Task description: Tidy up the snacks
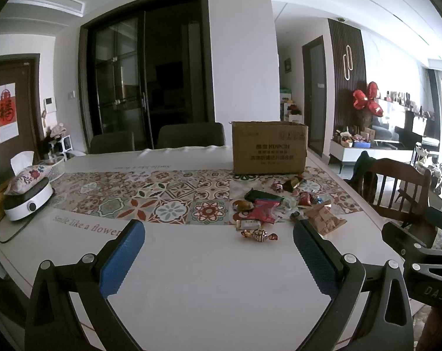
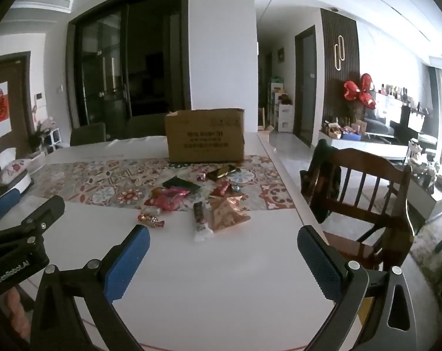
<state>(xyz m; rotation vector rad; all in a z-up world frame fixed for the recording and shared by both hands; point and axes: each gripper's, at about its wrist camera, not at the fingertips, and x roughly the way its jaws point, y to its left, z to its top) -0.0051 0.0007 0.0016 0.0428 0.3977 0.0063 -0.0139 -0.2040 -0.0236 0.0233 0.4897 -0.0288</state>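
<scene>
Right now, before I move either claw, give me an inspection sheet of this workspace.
Surface: white table with a patterned tile runner.
Job's things: loose snacks piled on the runner's near edge; cardboard box upright behind them; twist-wrapped candy nearest.
Clutter: white appliance with floral tissue box on top, far left.
Grippers: left claw and right claw open, empty, short of the pile.
Cables: appliance cord on the table.
Surroundings: wooden chair at the right edge.

Both cameras sit low over the near end of the table, facing its far end. Both catch the cardboard box and snack pile mid-frame, well ahead.
</scene>
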